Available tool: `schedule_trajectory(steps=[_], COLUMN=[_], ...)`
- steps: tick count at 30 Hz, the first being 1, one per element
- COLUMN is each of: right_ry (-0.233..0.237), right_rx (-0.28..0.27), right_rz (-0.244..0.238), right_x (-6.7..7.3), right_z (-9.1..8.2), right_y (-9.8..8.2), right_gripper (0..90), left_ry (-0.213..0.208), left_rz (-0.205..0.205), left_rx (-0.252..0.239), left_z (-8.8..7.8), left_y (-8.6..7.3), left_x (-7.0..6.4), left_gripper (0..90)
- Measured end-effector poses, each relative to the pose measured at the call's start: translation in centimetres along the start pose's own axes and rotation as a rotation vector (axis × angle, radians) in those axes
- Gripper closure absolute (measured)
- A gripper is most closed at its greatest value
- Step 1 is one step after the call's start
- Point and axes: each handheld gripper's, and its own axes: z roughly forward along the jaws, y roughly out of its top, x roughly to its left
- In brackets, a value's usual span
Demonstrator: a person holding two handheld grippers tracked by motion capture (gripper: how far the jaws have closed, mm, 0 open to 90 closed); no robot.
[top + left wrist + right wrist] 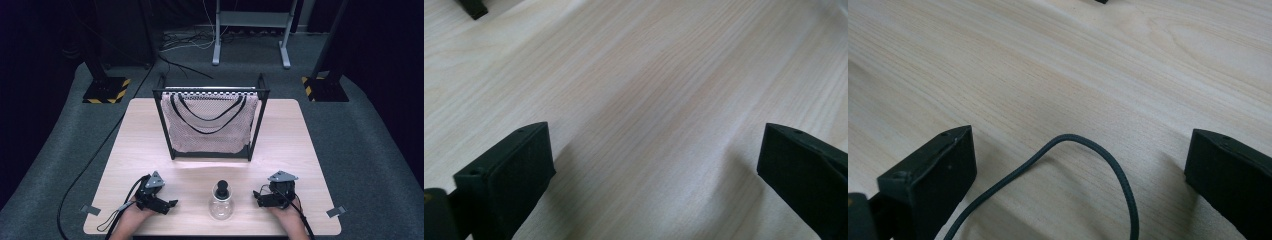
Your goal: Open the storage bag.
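Near the table's (150, 125) 6 o'clock edge, between both grippers, stands a small clear round-bellied bottle (220, 204) with a black stopper (222, 187) — likely glass, so rigid, slick and breakable; I judge the narrow neck under the stopper the safest hold. Left gripper (170, 204) rests at its 9 o'clock, right gripper (257, 197) at 3 o'clock — jaws of both spread wide, gripping nothing. At 12 o'clock a mesh bag (209, 125) hangs in a black frame (260, 95) — soft, light.

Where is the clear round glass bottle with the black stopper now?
In the high view, the clear round glass bottle with the black stopper stands near the front edge of the light wooden table, between the left hand-held gripper and the right hand-held gripper.
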Motion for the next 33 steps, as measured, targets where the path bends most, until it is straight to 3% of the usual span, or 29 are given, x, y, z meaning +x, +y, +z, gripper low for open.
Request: schedule_trajectory(steps=[7, 14, 23, 33], right_ry=[0.0, 0.0, 0.0, 0.0], right_rx=[0.0, 0.0, 0.0, 0.0], right_rz=[0.0, -0.001, -0.001, 0.0], right_x=[0.0, 0.0, 0.0, 0.0], right_z=[0.0, 0.0, 0.0, 0.0], right_y=[0.0, 0.0, 0.0, 0.0], right_gripper=[0.0, 0.0, 0.0, 0.0], left_ry=[-0.028, -0.052, -0.044, -0.047], left_rz=[-0.006, 0.027, 0.046, 0.047], left_rx=[-0.013, -0.003, -0.041, -0.045], left_z=[-0.2, -0.6, -1.8, -2.7], left_y=[0.5, 2.0, 4.1, 5.9], left_x=[0.0, -0.6, -1.1, -1.0], left_gripper=[3.6, 5.7, 6.8, 7.2])
